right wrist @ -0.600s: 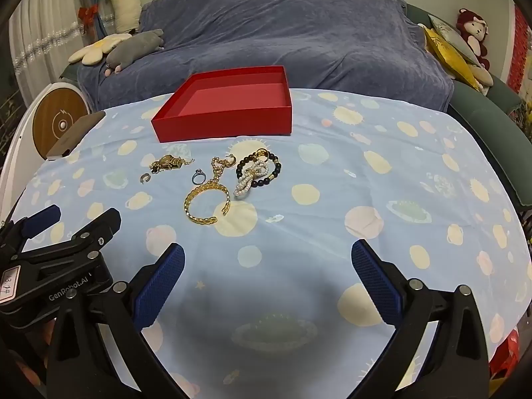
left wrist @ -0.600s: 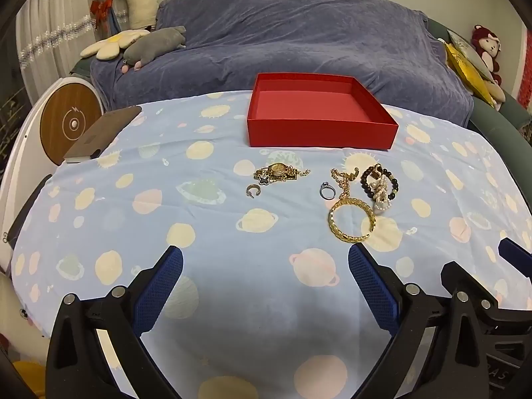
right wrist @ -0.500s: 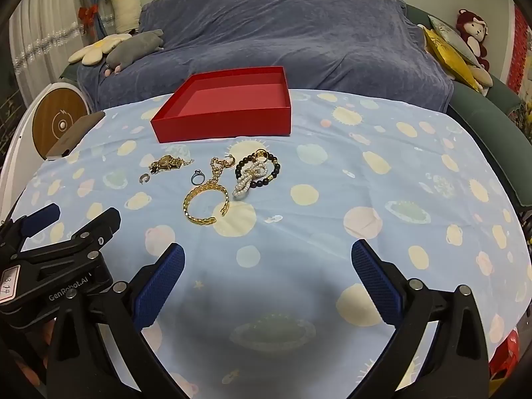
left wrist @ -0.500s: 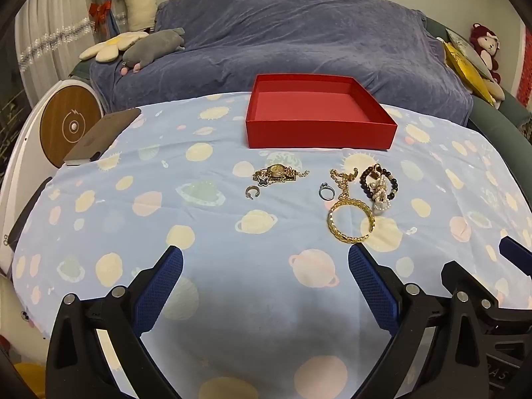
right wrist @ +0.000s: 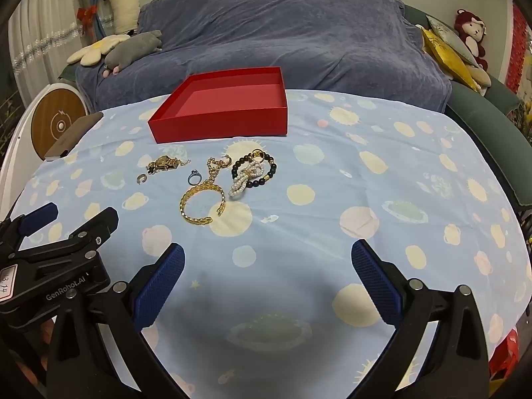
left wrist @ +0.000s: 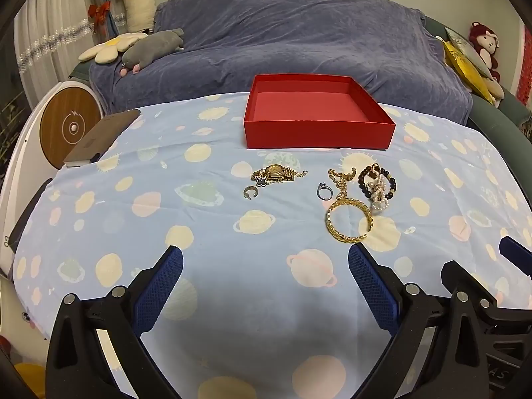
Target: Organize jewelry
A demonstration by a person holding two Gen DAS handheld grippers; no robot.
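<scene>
Red box [left wrist: 317, 131]: my landmark; it sits open-topped on the far middle of the desk [left wrist: 232, 286], and I see nothing in it.
Gold watch [left wrist: 275, 173]: on the cloth just in front of the red box, toward its left half, with a dark clover charm touching its strap.
Small open ring [left wrist: 249, 192]: a little nearer me than the watch, just beside it, further from the red box.
Silver ring [left wrist: 324, 192]: in front of the red box's right half, lying flat, apart from the watch.
Gold chain [left wrist: 339, 179]: just right of the silver ring, running from near the red box down to the bangle.
Gold bangle [left wrist: 349, 220]: the piece furthest from the red box, lying flat, its top edge meeting the chain.
Dark bead bracelet [left wrist: 377, 179]: in front of the red box's right corner, with a pearl strand [right wrist: 244, 179] draped across it.
Left hand-held gripper [left wrist: 265, 274]: mine, well short of the red box, its blue pads spread wide, nothing between them, over bare cloth.
Right hand-held gripper [right wrist: 267, 269]: also mine, spread wide and holding nothing, nearer me than all the jewelry.
Desk cloth: pale blue with planets, under the red box and everything else.
Sofa [left wrist: 299, 33]: behind the red box, under a blue-grey throw.
</scene>
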